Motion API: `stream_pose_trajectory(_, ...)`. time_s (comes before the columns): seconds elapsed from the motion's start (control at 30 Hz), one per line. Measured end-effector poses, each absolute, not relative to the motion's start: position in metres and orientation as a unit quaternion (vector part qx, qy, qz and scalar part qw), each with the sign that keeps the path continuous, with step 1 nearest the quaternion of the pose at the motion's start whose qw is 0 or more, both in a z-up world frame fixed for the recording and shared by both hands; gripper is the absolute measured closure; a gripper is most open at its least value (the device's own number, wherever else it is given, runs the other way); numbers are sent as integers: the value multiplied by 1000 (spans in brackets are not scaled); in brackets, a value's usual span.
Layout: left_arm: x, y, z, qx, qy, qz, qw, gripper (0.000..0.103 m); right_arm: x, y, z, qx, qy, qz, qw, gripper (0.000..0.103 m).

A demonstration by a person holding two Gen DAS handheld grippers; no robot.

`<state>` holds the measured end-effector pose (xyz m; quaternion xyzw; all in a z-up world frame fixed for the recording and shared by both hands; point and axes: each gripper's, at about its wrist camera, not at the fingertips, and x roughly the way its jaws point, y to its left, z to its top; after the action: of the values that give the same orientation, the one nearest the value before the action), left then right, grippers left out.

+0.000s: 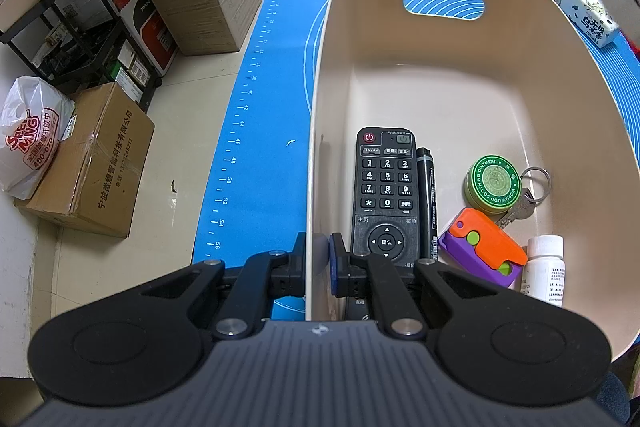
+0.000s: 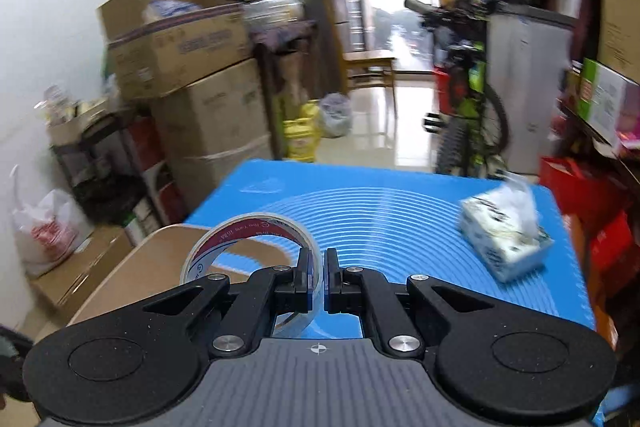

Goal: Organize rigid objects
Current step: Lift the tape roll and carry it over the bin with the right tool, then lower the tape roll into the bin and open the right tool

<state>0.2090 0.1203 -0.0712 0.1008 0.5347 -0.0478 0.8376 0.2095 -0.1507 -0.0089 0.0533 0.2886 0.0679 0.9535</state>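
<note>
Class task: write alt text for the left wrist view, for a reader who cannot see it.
The left tool grips the left wall of a beige bin on a blue mat. Inside lie a remote, marker, ointment tin, keys, orange-purple toy and white bottle.

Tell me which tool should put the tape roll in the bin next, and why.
Right. The right tool is already shut on the tape roll, held up beside the bin. The left tool is clamped on the bin's wall, steadying it, so it isn't free.
</note>
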Motion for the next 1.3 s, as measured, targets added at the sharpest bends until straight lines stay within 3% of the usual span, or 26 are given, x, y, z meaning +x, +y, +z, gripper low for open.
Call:
stream_pose_trajectory(0.43,209,120,-71,101,535,-48,838,92,205,-50,-32,-18,331,149,931,87)
stream_pose_trajectory(1.07,210,119,-73,98,533,-47,839,92,192,-5,-86,-97,438,195,872,84)
stream_pose_trajectory(1.17,210,119,-73,98,533,-47,839,92,193,-11,-85,-81,440,196,872,81)
stream_pose_trajectory(1.2,210,119,-73,98,533,-48,839,92,195,-15,-84,-67,441,197,873,68)
stream_pose_trajectory(1.3,210,119,-73,98,533,-48,839,92,196,-27,-75,-39,429,197,881,51)
